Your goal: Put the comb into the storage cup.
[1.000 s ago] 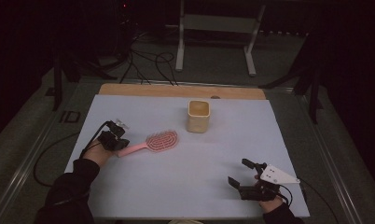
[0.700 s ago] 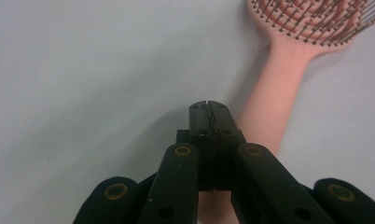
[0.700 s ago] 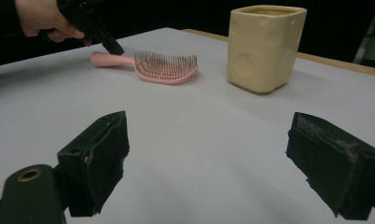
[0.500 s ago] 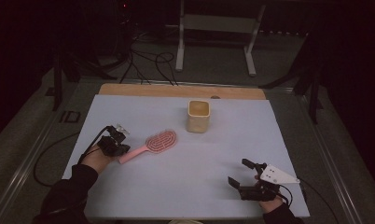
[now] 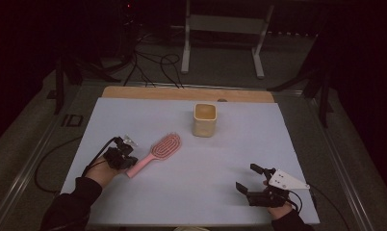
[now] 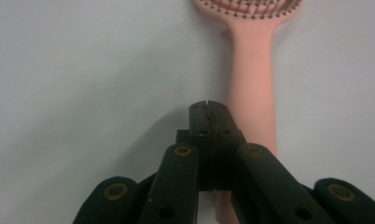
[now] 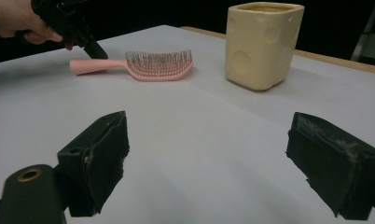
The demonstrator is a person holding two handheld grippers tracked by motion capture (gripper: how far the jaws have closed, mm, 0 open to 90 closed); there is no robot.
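Observation:
A pink hairbrush (image 5: 161, 149) lies bristles up on the white table (image 5: 230, 159), with its handle pointing to the near left. My left gripper (image 5: 124, 159) is shut and empty, its tips right beside the handle's end. In the left gripper view the closed jaws (image 6: 208, 109) sit just left of the hairbrush's handle (image 6: 252, 93), holding nothing. A cream square cup (image 5: 204, 119) stands upright beyond the brush. My right gripper (image 5: 247, 178) rests open near the front right. Its wide-apart jaws (image 7: 213, 158) face the hairbrush (image 7: 143, 65), the cup (image 7: 262, 44) and the left gripper (image 7: 87, 46).
A wooden strip (image 5: 182, 93) runs along the table's far edge. Beyond it are cables (image 5: 153, 62) on the floor and a metal stand (image 5: 225, 29). White surface stretches between the two grippers.
My left gripper has moved toward the near edge and slightly right, down along the brush handle to its end. The brush, the cup and the right gripper have stayed put.

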